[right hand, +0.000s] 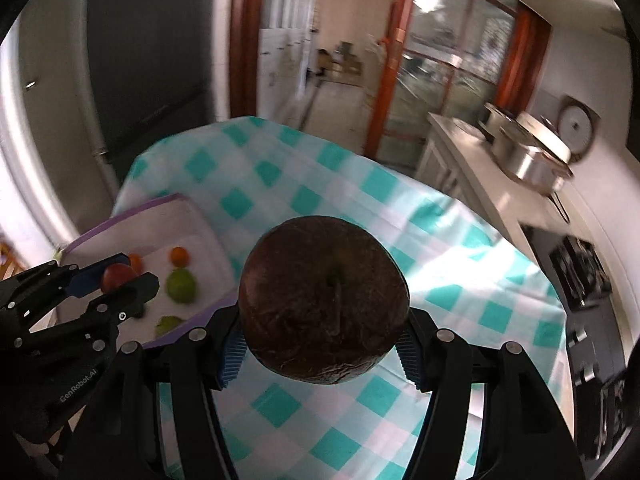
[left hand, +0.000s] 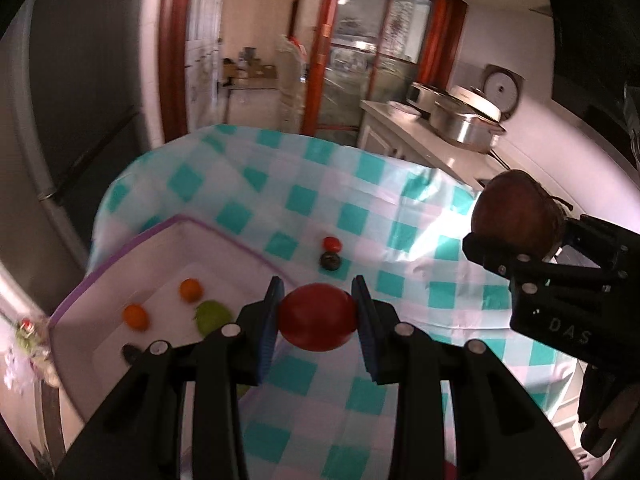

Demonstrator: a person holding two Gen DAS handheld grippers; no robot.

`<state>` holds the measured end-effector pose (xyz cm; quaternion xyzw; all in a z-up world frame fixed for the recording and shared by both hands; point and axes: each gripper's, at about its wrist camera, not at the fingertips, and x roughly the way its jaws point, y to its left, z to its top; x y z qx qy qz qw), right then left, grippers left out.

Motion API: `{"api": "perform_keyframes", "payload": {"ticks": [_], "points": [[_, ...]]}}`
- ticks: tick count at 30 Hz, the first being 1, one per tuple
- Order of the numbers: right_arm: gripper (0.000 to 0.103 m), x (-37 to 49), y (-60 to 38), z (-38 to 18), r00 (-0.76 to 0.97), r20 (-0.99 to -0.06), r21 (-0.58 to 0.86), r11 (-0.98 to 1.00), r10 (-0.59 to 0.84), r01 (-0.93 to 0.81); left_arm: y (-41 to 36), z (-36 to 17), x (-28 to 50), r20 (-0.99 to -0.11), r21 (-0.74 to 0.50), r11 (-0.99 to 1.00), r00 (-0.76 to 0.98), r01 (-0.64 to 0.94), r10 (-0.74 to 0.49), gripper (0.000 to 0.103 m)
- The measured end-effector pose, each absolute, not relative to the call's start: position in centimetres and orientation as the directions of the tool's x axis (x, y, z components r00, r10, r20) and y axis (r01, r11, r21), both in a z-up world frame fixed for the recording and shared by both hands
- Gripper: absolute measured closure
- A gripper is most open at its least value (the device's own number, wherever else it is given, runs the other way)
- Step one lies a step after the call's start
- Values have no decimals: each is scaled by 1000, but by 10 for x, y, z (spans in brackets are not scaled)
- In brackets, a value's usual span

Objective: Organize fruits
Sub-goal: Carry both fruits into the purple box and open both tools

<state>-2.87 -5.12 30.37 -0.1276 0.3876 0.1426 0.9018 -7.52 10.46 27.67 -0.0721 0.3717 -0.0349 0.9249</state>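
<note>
Left wrist: red tomato (left hand: 318, 317) between jaws.

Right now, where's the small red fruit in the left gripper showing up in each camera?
Left wrist: red fruit at lower centre, clamped in the left gripper.
Right wrist: far left, over the tray.
Shared landmark: the purple-rimmed white tray.
</note>
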Motion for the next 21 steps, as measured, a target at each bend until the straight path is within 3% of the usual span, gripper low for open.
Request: {"api": "perform_keyframes", "payload": {"ticks": [12, 21], "points": [[41, -77, 7, 317, 646, -711, -160, 829, 279, -535, 156, 284, -151, -665, -167, 969, 747, -179, 24, 68], [41, -90, 52, 304, 589, -734, -170, 747, 339, -642, 198, 263, -178, -700, -196, 932, 709, -305, 85, 68]]}}
